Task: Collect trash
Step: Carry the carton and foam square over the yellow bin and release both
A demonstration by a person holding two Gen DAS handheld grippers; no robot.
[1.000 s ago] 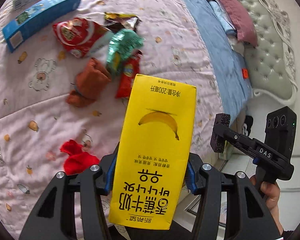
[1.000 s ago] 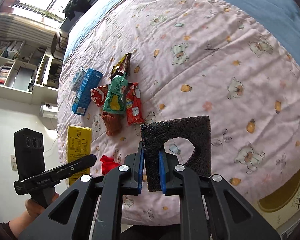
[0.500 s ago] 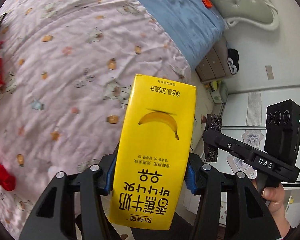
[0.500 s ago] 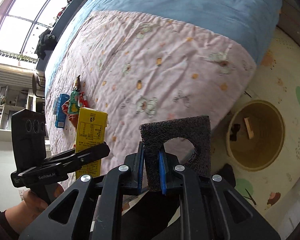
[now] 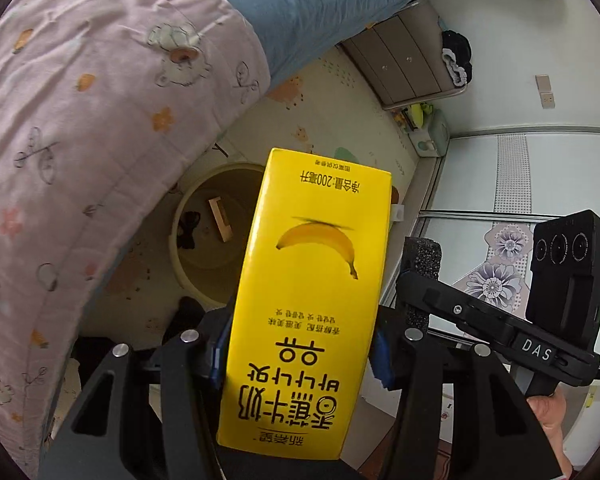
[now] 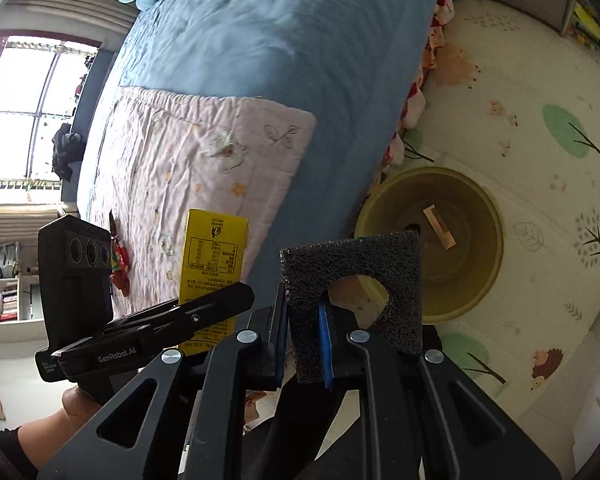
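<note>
My left gripper (image 5: 300, 364) is clamped on a yellow milk carton (image 5: 312, 300), held above the floor mat (image 6: 520, 92) beside the bed's edge. My right gripper (image 6: 304, 344) pinches a black foam piece (image 6: 352, 268). The round bin (image 6: 488, 264) stands on the mat just beside the bed's corner, with a small wooden piece (image 6: 440, 232) lying inside.

Soft daylight is pouring in from the window (image 6: 18, 116), which is blowing out to plain white. The room is looking evenly bright, with only faint shadows lying inside the bin (image 6: 432, 240). Both views are bending hard toward dark rounded corners. The quilt (image 5: 80, 128) is smearing slightly; the yellow carton (image 5: 312, 300) is staying sharp.
</note>
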